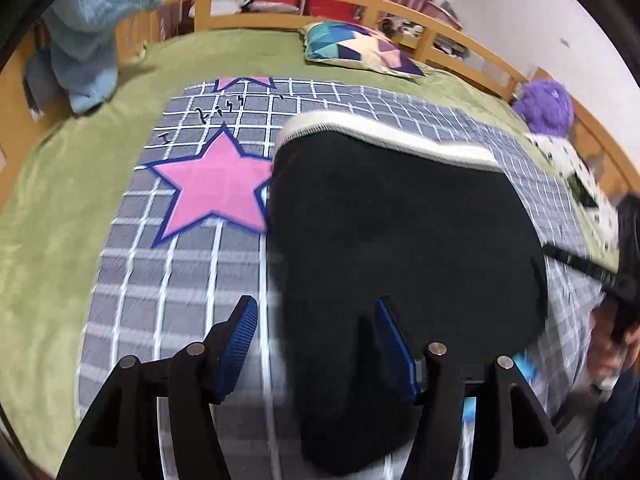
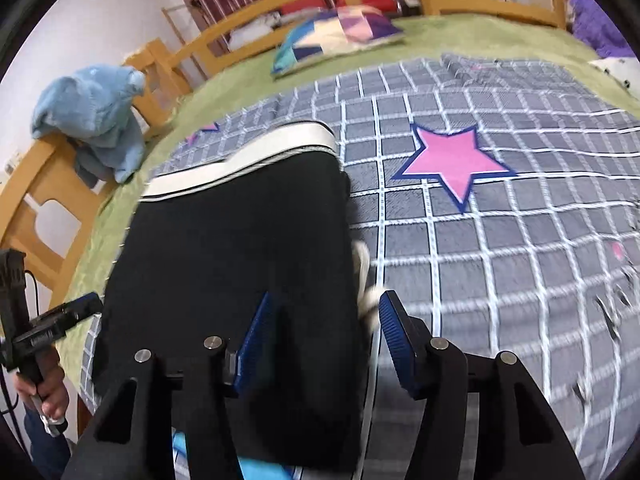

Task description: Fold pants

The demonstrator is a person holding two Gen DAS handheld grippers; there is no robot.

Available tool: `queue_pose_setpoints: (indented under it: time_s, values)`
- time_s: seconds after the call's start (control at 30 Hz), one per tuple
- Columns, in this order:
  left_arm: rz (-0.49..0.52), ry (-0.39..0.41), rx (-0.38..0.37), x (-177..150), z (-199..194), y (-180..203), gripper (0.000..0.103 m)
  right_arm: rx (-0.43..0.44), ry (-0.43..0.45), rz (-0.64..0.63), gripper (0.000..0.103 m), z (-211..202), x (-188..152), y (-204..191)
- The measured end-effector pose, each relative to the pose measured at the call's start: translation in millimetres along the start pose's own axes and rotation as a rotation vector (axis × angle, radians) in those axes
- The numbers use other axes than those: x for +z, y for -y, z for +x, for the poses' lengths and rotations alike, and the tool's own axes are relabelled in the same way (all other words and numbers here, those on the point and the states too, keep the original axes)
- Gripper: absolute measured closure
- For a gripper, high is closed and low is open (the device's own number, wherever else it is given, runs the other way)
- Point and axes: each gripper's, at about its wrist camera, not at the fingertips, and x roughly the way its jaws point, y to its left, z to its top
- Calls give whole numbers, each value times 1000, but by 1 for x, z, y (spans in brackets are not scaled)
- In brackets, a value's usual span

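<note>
I see the left claw (image 1: 316,344) roughly half open, nothing pinched; its right pad sits over the black pants (image 1: 400,240), its left pad over the checked blanket (image 1: 168,280), can't tell if either pad touches cloth; right claw (image 2: 324,340) also approx half open and released, left pad over the pants (image 2: 240,248), right pad over the blanket (image 2: 500,260), a pale drawstring (image 2: 366,280) lying just btwn the pads, not gripped; pants lie folded on the blanket atop the bed (image 1: 52,208), white waistband (image 1: 384,136) at the far end; w/ motion blur I can't judge contact further; a hand (image 2: 44,392) holds the other rig at frame edge.
</note>
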Motion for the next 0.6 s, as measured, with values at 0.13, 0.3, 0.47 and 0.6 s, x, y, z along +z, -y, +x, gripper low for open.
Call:
queue_pose_setpoints:
  time_s: [0.13, 0.3, 0.47, 0.6]
  values:
    - [85, -28, -24, -52, -27, 14, 38, -29, 14, -86, 47, -27, -38, -10]
    - [137, -45, 83, -78, -17, 37, 38, -53, -15, -176, 43, -31, -79, -23]
    - [128, -43, 232, -66, 10, 53, 40, -205, -67, -260, 42, 0, -89, -41]
    - [88, -26, 218, -61, 7, 49, 74, -263, -50, -265, 83, 16, -88, -46]
